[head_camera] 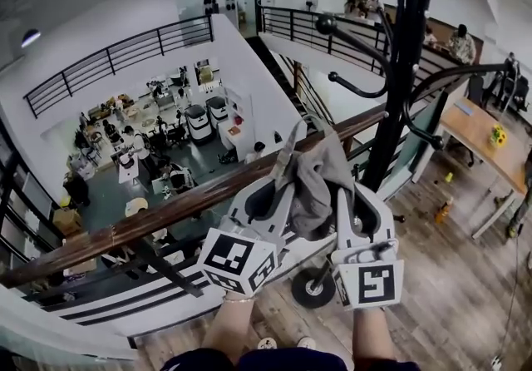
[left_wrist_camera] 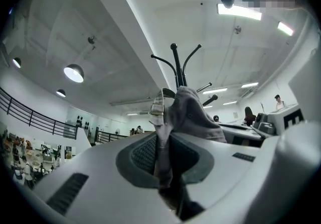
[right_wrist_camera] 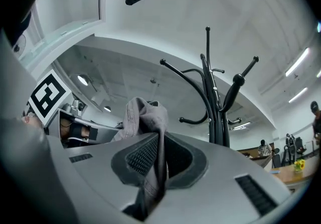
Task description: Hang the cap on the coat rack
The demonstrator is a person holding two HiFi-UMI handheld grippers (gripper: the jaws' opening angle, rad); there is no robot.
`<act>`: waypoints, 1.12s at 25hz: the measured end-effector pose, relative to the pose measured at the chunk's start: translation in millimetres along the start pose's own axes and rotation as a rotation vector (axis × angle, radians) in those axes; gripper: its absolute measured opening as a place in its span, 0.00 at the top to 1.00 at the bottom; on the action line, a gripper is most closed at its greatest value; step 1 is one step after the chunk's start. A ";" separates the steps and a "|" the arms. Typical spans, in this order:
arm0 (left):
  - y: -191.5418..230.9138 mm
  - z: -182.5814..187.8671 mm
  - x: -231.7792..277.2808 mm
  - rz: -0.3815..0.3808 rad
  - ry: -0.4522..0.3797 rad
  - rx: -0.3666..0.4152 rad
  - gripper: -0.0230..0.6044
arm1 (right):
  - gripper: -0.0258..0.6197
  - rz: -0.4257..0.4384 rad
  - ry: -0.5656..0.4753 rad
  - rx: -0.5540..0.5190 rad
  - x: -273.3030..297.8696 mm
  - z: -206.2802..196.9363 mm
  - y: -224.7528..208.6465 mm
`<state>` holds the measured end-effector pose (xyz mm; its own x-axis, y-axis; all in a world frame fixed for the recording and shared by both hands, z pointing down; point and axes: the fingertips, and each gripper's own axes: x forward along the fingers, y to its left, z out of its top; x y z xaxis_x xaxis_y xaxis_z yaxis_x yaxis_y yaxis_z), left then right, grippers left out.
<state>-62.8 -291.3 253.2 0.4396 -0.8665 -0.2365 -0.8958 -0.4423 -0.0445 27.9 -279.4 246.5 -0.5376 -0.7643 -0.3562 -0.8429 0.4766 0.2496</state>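
A grey cap [head_camera: 316,182] hangs bunched between my two grippers, just in front of the black coat rack [head_camera: 401,70]. My left gripper [head_camera: 285,168] is shut on the cap's strap side, where cloth [left_wrist_camera: 188,112] rises out of the pinched jaws [left_wrist_camera: 163,155]. My right gripper [head_camera: 343,195] is shut on the other side of the cap [right_wrist_camera: 145,117], its pads [right_wrist_camera: 143,155] pressing the fabric. Both grippers point upward. The rack's curved hooks [left_wrist_camera: 175,65] stand above and beyond the cap [right_wrist_camera: 213,102]. The nearest knobbed hook [head_camera: 326,25] is up and slightly right of the cap.
A wooden handrail [head_camera: 166,211] on black railings runs across behind the grippers, with an open lower floor beyond it. The rack's base [head_camera: 312,288] stands on the wood floor near my feet. A wooden table [head_camera: 474,132] sits at the right, with people farther back.
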 end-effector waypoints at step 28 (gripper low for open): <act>0.5 153.4 -0.1 -0.012 -0.307 0.150 0.89 | 0.90 0.053 -0.343 -0.100 28.9 142.9 -3.4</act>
<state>-73.4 -256.0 104.3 0.4298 -0.7413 -0.5155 -0.9006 -0.3929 -0.1859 12.3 -241.0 106.7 -0.5702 -0.5417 -0.6175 -0.8168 0.4537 0.3563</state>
